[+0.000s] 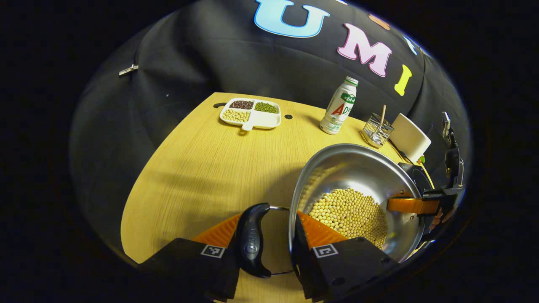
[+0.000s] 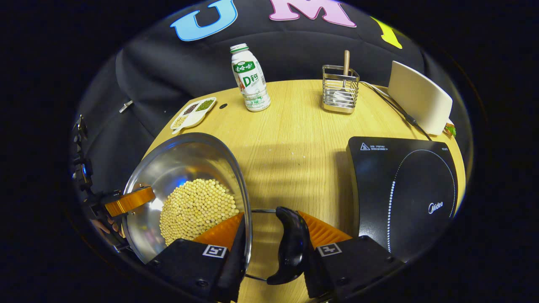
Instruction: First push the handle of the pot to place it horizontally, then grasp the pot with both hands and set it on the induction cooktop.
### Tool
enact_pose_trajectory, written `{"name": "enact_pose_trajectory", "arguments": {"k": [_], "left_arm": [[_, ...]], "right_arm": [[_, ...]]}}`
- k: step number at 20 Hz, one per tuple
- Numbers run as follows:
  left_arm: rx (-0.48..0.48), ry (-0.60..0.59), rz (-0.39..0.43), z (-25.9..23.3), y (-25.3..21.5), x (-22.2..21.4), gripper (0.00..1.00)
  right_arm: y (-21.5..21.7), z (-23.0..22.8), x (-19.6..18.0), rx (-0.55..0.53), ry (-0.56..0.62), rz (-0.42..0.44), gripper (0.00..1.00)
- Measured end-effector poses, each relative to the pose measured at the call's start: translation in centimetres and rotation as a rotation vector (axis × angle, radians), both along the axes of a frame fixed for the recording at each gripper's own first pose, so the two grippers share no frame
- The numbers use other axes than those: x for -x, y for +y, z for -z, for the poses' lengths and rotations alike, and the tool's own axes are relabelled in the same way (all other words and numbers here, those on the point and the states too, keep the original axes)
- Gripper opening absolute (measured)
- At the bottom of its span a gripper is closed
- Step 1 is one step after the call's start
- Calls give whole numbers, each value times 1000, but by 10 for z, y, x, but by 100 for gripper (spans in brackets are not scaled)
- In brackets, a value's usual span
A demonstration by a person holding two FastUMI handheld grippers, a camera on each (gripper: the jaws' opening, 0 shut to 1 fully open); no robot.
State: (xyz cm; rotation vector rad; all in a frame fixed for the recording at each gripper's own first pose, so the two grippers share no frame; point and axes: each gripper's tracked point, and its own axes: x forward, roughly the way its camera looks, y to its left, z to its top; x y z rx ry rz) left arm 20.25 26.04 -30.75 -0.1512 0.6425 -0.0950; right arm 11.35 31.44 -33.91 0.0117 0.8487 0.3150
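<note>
A steel pot (image 1: 353,168) (image 2: 185,160) holding yellow soybeans (image 1: 349,212) (image 2: 196,206) hangs between my two grippers over the wooden table (image 1: 202,168). My left gripper (image 1: 269,219) is shut on it: one finger presses the black side handle (image 1: 252,240), the other lies inside the wall. My right gripper (image 2: 269,216) clamps the opposite black handle (image 2: 290,244) and rim the same way. Each view also has the other gripper at the pot's far rim. The black induction cooktop (image 2: 404,189) lies flat just right of the pot.
At the back stand a white drink bottle (image 2: 250,80) (image 1: 339,107), a wire utensil holder (image 2: 340,90) (image 1: 377,129) and a white box (image 2: 419,99) with a cable (image 2: 396,109). A divided dish of beans (image 1: 251,112) (image 2: 193,112) sits at the far left edge.
</note>
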Motion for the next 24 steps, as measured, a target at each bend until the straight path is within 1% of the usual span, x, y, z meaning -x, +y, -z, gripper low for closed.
{"name": "enact_pose_trajectory", "arguments": {"k": [1,2,4,5,8,9,14,24], "left_arm": [[-7,-4,0,-6,-1,2,61],[-13,-11,-1,-15,-2,5,61],[-27,-26,3,-32,-7,7,61],[-30,-30,3,-38,-12,9,61],[-29,-40,5,-59,-29,14,60],[-28,-43,8,-65,-36,16,60],[-28,-58,30,-91,-82,22,60],[-3,-69,51,-115,-185,18,61]], "right_arm": [[-1,-6,0,-5,-5,-2,58],[-2,-13,1,-11,-10,-4,63],[-6,-29,2,-20,-24,-5,63],[-11,-38,3,-22,-29,-3,58],[-26,-60,5,-28,-53,5,58],[-33,-66,5,-30,-59,8,63],[-77,-97,8,-39,-89,29,63],[-177,-135,-6,-30,-127,56,63]]}}
